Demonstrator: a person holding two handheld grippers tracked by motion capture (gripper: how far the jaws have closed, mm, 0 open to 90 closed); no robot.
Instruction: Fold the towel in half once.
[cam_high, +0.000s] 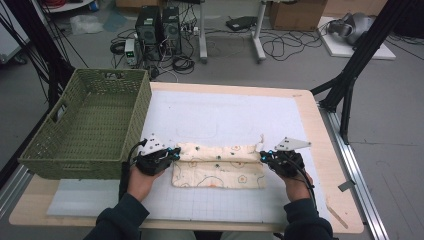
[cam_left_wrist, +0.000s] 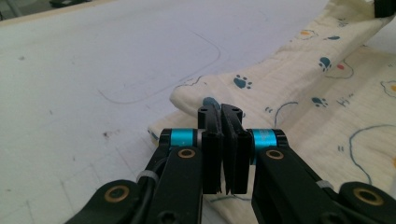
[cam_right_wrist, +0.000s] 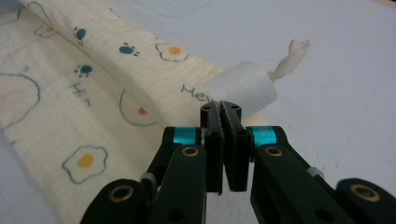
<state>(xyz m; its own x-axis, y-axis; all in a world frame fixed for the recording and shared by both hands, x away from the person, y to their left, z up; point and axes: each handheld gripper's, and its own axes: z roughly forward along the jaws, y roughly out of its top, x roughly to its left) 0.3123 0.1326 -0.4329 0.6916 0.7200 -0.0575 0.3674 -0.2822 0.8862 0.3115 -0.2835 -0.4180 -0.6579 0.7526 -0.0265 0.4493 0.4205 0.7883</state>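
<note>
High view: left gripper (cam_high: 172, 154) and right gripper (cam_high: 265, 156) each pinch an end of the folded edge of a printed cloth (cam_high: 220, 172) lying on a white mat (cam_high: 225, 115); green basket (cam_high: 90, 125) at the table's left; computers and cables on the floor beyond.
Left gripper view: jaws clamped on the cloth's fold (cam_left_wrist: 261, 93); better to keep both ends level and taut so the fold lands square.
Right gripper view: jaws closed on the hem by a white label (cam_right_wrist: 243, 88); a cord end (cam_right_wrist: 292, 58) trails on the mat.

Light wooden table (cam_high: 327, 165) under a white gridded mat (cam_high: 225, 117), green woven basket (cam_high: 90, 125) and printed cloth (cam_high: 220, 167) atop.
</note>
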